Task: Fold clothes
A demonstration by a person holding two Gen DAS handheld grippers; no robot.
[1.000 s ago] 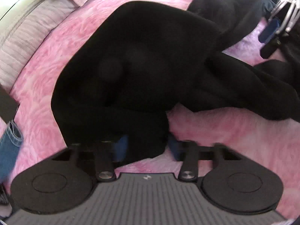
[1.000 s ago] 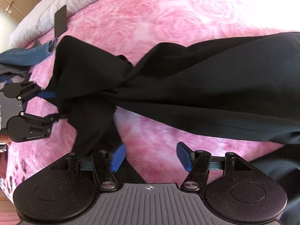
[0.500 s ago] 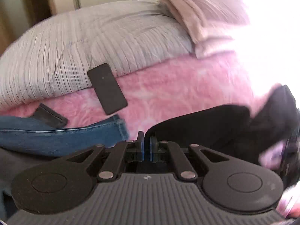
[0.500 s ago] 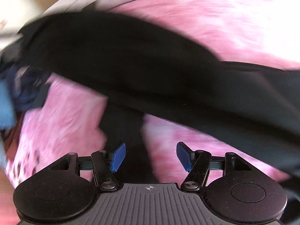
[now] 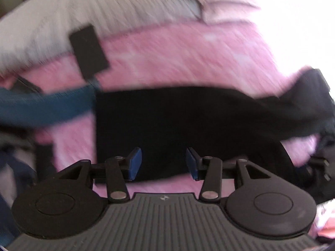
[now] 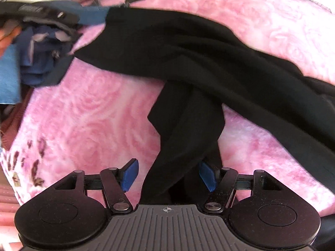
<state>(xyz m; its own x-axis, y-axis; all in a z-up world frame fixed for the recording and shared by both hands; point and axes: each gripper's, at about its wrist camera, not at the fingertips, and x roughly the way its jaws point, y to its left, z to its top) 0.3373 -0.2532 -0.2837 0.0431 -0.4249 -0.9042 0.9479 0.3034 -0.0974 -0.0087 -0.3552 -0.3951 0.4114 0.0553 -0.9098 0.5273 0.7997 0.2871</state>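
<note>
While jaws spread apart, left gripper [image 5: 163, 160] hovers over black knit garment [image 5: 188, 121], pads clear of cloth. Right gripper [image 6: 167, 174] jaws closing around hanging black fold, not yet pinching. Garment sprawls across pink rose-patterned fleece blanket [image 6: 88, 108]; blue denim jeans [image 5: 41, 106] lie far left.
</note>
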